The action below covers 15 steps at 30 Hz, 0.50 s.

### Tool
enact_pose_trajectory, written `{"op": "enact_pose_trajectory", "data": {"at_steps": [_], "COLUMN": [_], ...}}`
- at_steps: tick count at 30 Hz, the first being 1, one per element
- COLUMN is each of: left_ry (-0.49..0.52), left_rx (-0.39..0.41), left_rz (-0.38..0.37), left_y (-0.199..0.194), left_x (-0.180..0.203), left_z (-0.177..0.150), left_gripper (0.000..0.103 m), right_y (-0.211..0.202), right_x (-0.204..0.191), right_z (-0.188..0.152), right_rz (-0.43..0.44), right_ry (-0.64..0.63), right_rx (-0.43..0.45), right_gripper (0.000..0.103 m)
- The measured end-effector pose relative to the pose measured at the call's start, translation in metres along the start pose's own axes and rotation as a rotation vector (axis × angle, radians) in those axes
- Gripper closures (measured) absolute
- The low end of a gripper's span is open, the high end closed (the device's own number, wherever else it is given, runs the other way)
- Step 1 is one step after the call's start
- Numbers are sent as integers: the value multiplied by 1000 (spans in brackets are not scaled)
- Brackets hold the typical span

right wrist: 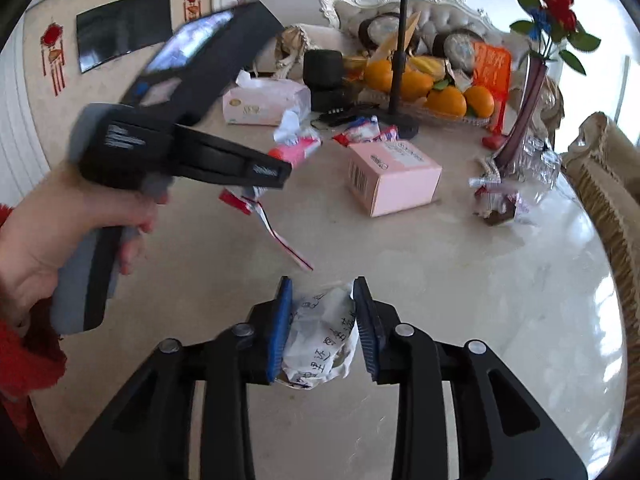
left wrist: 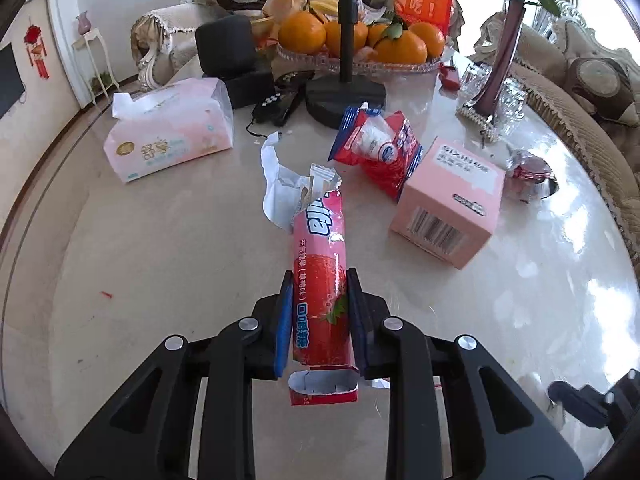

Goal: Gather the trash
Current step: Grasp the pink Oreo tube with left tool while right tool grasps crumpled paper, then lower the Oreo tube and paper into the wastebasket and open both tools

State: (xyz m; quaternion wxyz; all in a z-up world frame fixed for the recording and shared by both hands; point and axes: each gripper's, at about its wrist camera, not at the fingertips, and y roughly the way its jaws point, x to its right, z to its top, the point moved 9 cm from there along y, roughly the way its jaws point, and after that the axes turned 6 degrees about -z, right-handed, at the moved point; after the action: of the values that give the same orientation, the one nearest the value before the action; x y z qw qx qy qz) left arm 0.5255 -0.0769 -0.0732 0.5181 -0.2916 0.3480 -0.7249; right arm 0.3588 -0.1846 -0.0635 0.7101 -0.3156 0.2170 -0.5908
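The left tool [left wrist: 320, 312] is clamped on a pink candy wrapper [left wrist: 320, 264], held above the marble table [left wrist: 160, 260]. The right tool [right wrist: 323, 320] grips a crumpled written paper [right wrist: 320, 340]. Ahead lie a pink box [left wrist: 448, 204], a red snack packet [left wrist: 376, 148] and a tissue pack [left wrist: 172, 128]; a black stand [left wrist: 346, 92] and fruit tray [left wrist: 360, 64] sit behind them.
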Motion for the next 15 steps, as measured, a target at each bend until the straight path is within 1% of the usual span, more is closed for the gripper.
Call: {"op": "enact_pose_trajectory", "data": {"at_steps": [3, 6, 9, 12, 15], "left_ry": [-24, -49, -55, -46, -1], "left_rx": [17, 39, 73, 126, 187], "left_rz": [-20, -55, -95, -137, -174], "left_y": [-10, -25, -49, -84, -132], "left_x": [-2, -2, 1, 6, 19], "left_z": [-4, -9, -15, -22, -39], "left_gripper": [78, 78, 78, 78, 78], "right_y": [-1, -11, -32, -65, -104], "right_x": [1, 3, 3, 2, -1], "right_z": [-1, -2, 3, 6, -1], "right_rz": [33, 13, 36, 33, 43], "right_ry": [31, 49, 74, 53, 40], "right_rx": [-24, 5, 51, 99, 153], "right_gripper": [81, 82, 82, 82, 81]}}
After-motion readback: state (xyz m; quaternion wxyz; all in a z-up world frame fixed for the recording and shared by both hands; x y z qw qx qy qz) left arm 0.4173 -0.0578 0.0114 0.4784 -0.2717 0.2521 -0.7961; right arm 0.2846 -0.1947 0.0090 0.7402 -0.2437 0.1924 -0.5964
